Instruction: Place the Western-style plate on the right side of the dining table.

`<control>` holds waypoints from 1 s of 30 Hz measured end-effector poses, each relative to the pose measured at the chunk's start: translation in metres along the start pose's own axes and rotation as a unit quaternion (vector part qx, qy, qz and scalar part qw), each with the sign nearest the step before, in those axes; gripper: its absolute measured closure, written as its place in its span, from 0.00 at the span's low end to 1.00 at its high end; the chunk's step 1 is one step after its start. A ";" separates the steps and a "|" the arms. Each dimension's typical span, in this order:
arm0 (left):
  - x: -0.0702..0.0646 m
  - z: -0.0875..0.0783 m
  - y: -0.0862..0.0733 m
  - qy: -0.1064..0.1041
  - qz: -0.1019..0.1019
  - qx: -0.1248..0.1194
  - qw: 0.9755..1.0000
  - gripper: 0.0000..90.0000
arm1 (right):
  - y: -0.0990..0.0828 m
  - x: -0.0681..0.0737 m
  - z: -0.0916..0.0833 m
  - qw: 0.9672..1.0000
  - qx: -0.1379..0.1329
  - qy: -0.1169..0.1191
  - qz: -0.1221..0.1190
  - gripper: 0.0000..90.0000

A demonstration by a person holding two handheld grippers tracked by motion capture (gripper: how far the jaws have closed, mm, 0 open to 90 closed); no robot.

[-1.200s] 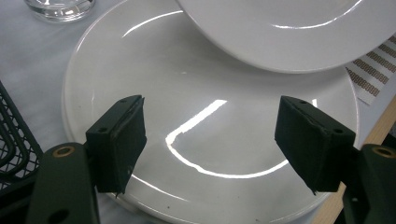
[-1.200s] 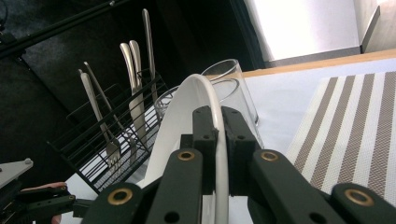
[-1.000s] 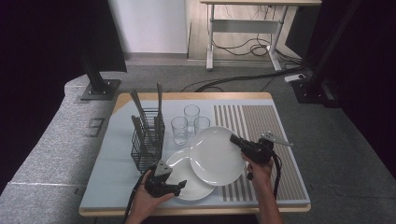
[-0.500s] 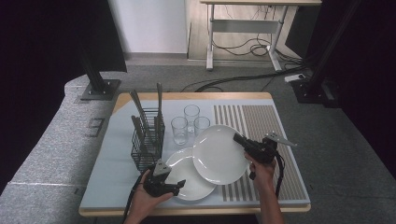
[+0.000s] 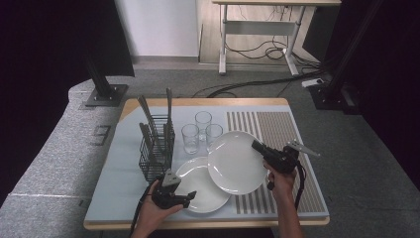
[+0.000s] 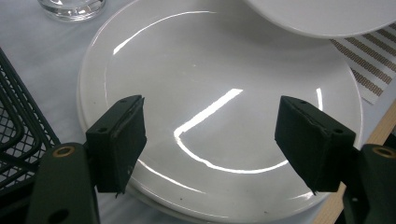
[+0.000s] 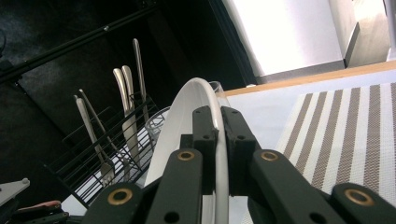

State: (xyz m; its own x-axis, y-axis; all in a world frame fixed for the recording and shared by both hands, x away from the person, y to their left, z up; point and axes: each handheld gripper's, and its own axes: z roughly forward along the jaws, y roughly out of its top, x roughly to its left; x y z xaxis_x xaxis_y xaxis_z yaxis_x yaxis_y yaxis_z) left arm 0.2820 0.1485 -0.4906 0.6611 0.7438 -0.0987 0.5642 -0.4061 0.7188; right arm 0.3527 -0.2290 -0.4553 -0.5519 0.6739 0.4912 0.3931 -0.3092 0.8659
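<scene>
My right gripper [image 5: 258, 147] [image 7: 218, 122] is shut on the rim of a white plate [image 5: 236, 161] [image 7: 187, 109], held tilted above the mat. A second white plate [image 5: 204, 187] [image 6: 219, 102] lies flat on the blue mat [image 5: 121, 178], partly under the lifted one. My left gripper [image 5: 188, 197] [image 6: 210, 140] hovers open over the flat plate's near-left side, its jaws wide apart with nothing between them. The lifted plate's edge [image 6: 322, 18] shows at the top of the left gripper view.
A black wire cutlery basket [image 5: 156, 148] [image 7: 107, 154] with several knives and forks stands left of the plates. Three glasses [image 5: 202, 131] stand behind them; one glass base [image 6: 72, 8] shows near the flat plate. A striped placemat [image 5: 277, 134] [image 7: 345, 135] covers the board's right side.
The right gripper has carried the lifted plate slightly rightward and tilted it more. The left gripper has stayed over the flat plate.
</scene>
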 end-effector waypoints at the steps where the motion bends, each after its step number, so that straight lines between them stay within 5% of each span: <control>1: 0.000 0.000 0.000 0.000 0.000 0.000 1.000 0.28 | 0.000 0.000 0.000 1.000 -0.001 0.000 0.001 0.95; 30: 0.000 0.000 0.000 -0.002 0.001 0.004 1.000 0.28 | 0.008 -0.014 -0.016 0.999 -0.030 -0.017 0.015 0.95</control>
State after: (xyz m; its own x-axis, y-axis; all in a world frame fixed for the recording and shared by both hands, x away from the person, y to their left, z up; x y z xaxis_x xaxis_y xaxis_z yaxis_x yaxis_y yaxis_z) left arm 0.2821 0.1489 -0.4907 0.6637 0.7414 -0.0995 0.5664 -0.4112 0.7142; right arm 0.3513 -0.2516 -0.4537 -0.5147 0.6860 0.5144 0.3632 -0.3689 0.8555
